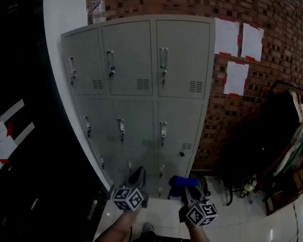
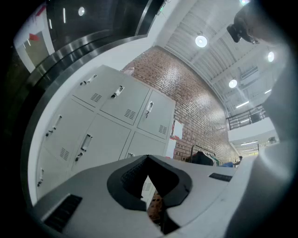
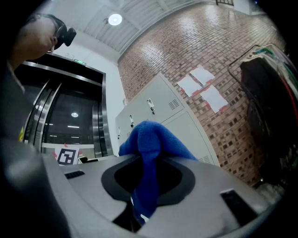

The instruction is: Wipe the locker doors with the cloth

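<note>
My right gripper low before the lockers, its fingers clenched on the blue cloth, my left gripper beside it, fingers clenched on nothing, neither touching the lockers

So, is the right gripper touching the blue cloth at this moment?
Touching. The right gripper view shows the right gripper with its jaws closed on the blue cloth, which is pinched between them and bunches out above.
</note>
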Tool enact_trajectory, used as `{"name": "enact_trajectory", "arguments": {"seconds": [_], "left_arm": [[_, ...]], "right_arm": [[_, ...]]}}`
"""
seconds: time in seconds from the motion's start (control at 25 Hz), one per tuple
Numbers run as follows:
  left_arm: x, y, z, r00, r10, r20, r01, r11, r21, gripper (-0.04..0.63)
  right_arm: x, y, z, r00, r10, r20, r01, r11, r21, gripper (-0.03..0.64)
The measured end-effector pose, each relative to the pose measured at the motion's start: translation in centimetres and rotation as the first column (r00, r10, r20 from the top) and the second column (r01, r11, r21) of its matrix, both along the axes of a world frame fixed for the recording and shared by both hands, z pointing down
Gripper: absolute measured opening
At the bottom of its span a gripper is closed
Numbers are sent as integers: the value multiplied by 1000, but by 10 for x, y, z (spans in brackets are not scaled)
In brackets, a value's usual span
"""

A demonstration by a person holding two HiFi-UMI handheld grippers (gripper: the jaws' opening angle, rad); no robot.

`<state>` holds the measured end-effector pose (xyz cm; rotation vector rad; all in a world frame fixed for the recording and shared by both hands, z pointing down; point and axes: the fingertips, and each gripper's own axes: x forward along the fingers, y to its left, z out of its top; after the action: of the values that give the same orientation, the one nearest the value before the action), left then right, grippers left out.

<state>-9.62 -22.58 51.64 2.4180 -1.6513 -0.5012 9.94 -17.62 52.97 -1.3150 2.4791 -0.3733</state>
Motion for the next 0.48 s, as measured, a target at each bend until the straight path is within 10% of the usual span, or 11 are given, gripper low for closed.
{"name": "enact_trajectory", "arguments": {"seconds": [0.32, 0.48], "left_arm": [[-19, -169, -74, 996, 57, 61, -62, 995, 77, -8], [-17, -215, -82, 996, 77, 38, -79, 995, 57, -8]], "right_arm": [[-34, -192, -109, 999, 48, -19, -45, 987, 154, 71], [-41, -260, -252, 999, -14, -46, 29, 941, 336, 71]]}}
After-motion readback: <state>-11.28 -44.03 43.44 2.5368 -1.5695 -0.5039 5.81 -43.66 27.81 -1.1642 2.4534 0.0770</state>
